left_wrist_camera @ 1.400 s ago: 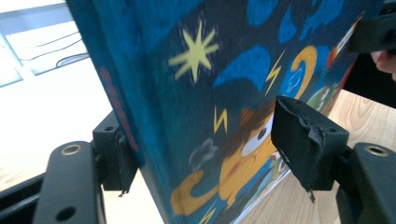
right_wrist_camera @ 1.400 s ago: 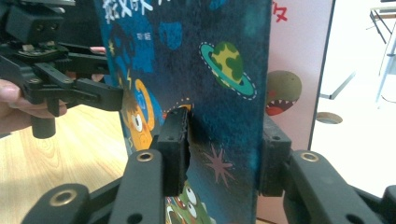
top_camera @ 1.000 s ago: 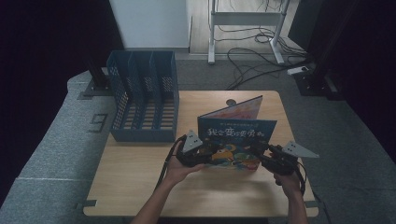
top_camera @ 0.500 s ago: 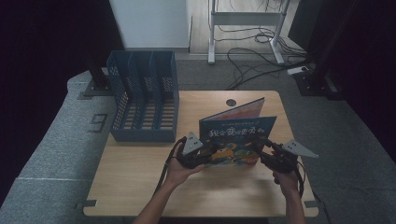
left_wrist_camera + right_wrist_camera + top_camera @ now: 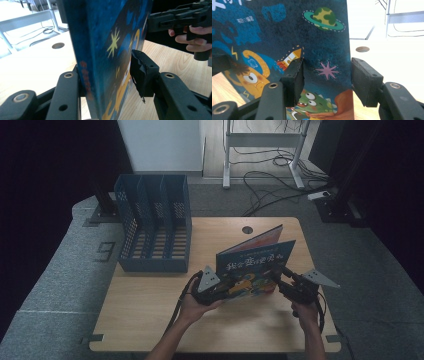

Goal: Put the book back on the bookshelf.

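- The tabletop (image 5: 150,320) fills the middle of the high view, with a blue file rack (image 5: 154,230) at its upper left.
- A picture book (image 5: 255,265) stands upright right of centre, held between both grippers.
- The left gripper (image 5: 216,287) has its fingers (image 5: 143,72) closed around the book's spine edge.
- The right gripper (image 5: 285,282) straddles the opposite edge; I cannot tell whether its fingers (image 5: 294,75) press the cover.
- Step in hand, likely: carrying the book upright. Next it needs moving up-left into a rack slot.

Open fingers (image 5: 364,80) astride picture book (image 5: 287,32)
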`<state>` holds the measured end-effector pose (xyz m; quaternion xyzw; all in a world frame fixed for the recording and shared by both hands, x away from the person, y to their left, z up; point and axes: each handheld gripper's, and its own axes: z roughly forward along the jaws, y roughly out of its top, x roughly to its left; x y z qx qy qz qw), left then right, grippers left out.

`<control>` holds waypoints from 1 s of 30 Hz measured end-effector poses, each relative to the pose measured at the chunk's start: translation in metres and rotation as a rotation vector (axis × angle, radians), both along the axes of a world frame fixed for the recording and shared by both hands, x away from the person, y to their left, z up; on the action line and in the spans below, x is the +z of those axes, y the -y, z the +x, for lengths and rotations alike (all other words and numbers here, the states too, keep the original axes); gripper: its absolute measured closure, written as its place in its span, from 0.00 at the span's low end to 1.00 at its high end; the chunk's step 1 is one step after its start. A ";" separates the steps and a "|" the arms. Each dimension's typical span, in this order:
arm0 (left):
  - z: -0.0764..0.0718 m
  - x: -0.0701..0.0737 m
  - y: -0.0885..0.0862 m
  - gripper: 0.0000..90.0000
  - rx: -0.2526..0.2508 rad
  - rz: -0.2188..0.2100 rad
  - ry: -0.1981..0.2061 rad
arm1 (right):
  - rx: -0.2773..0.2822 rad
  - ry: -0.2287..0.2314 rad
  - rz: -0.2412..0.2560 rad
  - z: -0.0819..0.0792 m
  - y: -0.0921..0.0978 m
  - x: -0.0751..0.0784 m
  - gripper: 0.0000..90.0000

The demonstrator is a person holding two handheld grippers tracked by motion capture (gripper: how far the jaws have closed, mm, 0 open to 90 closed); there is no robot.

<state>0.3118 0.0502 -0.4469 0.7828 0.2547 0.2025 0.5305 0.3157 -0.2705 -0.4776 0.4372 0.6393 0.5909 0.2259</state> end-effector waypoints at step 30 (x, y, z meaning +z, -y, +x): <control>-0.011 0.029 -0.013 0.68 -0.062 -0.230 0.045 | 0.122 -0.004 0.006 -0.002 -0.020 0.000 0.48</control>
